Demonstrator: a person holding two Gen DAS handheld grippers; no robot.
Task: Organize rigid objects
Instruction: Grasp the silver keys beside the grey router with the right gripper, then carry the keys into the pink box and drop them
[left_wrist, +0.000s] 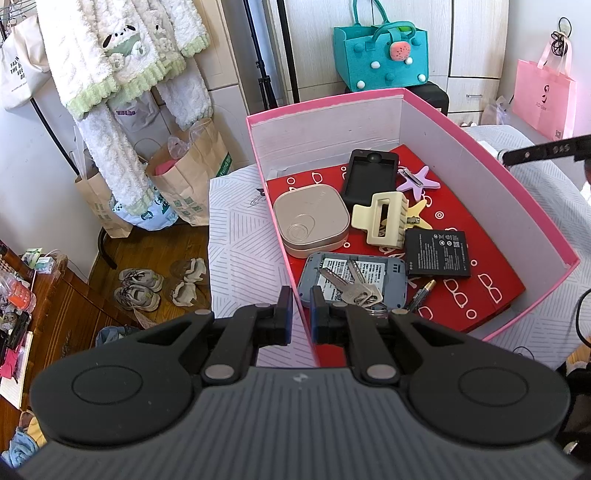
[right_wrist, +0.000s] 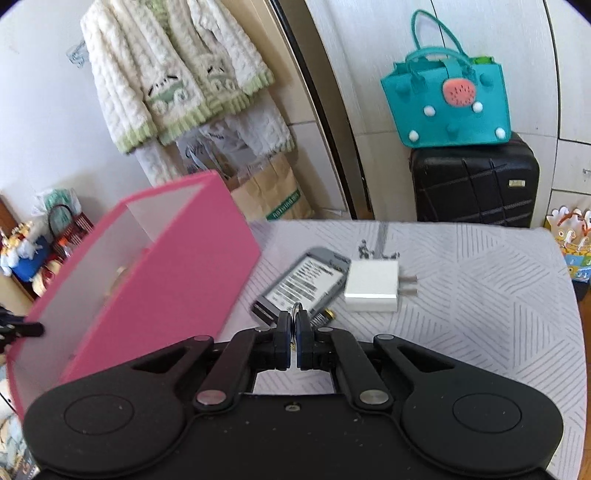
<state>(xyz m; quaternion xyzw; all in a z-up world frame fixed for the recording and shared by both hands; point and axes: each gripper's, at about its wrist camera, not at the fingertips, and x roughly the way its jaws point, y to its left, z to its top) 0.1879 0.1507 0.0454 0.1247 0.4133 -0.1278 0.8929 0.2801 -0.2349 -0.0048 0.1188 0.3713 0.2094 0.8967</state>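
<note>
Contents of one pink box: one beige compact case, one black phone case, one cream claw clip, two star clips, one battery, one grey router, two keys. On the tabletop: one white charger.

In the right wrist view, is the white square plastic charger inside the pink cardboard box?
No, the white square plastic charger lies on the striped tablecloth, outside the pink cardboard box.

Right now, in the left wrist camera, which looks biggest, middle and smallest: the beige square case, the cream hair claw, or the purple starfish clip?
1. Beige square case
2. Cream hair claw
3. Purple starfish clip, though it lies slightly farther from the camera, so it may look a bit smaller than it is.
</note>
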